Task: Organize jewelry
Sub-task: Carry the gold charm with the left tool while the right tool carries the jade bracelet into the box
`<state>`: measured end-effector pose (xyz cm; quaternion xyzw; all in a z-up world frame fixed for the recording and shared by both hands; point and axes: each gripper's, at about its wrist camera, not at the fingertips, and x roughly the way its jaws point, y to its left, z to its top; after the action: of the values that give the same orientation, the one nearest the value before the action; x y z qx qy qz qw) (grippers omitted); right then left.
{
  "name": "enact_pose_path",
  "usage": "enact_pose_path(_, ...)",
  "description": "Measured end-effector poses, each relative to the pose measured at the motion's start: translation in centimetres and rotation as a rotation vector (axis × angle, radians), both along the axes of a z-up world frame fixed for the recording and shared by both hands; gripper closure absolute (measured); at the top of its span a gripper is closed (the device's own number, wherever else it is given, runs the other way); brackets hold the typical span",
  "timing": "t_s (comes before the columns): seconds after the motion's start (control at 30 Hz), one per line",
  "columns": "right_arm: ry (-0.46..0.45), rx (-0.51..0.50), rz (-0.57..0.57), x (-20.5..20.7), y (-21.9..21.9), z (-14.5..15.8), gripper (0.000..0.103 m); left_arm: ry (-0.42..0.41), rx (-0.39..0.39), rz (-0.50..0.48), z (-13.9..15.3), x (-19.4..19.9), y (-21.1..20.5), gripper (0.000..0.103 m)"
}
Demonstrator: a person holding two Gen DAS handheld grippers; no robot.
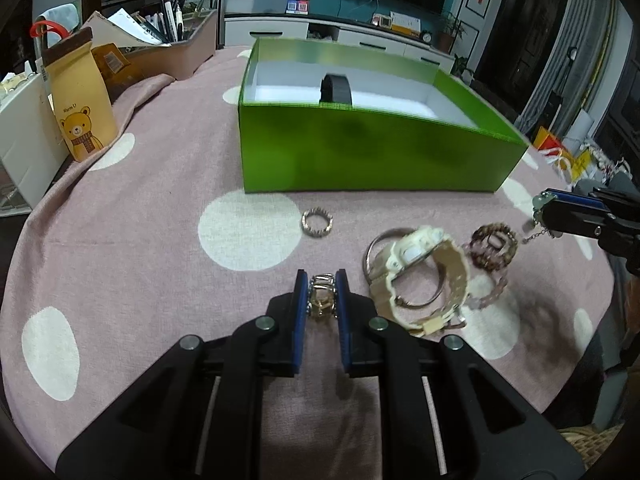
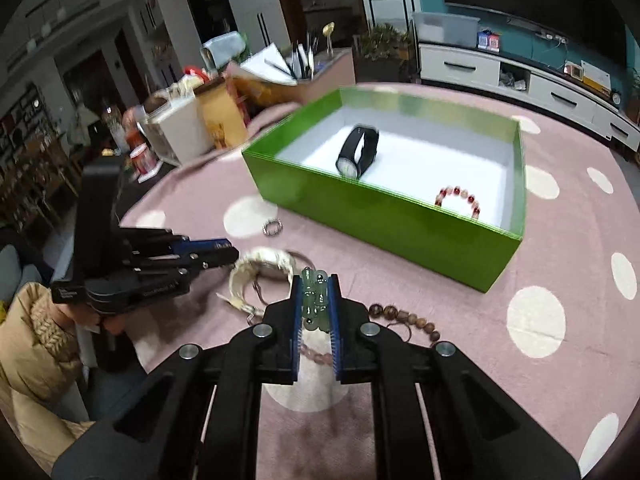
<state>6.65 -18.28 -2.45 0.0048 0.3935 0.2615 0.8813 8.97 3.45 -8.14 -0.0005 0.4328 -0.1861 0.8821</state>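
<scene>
Left gripper (image 1: 321,294) clamps a gold metal link bracelet (image 1: 320,298); right gripper (image 2: 315,300) clamps a pale green bead bracelet (image 2: 315,298). Far left of the left gripper, bear-print paper bag (image 1: 82,110) reads "Warm U".

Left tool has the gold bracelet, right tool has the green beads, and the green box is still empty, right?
Not empty. The right wrist view shows a black watch and a red bead bracelet already in the green box. The rest holds: left tool grips the gold bracelet, right tool the green beads.
</scene>
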Motion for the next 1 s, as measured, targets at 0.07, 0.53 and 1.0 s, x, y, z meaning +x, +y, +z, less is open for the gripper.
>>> enact_pose_path(0.07,-0.023,0.009,-0.004,-0.2,-0.3,0.9,0.091,-0.013,-0.006,0.005,0.7,0.0,0.1,0.09)
enact_pose_path(0.53,-0.166,0.046,-0.062,1.5,-2.2,6.1,0.091,-0.145,-0.093,-0.017,9.6,3.3,-0.5,0.09)
enact_pose_path(1.0,-0.127,0.065,-0.172,8.6,-5.2,5.1,0.091,-0.131,-0.079,-0.058,12.4,10.6,-5.5,0.09)
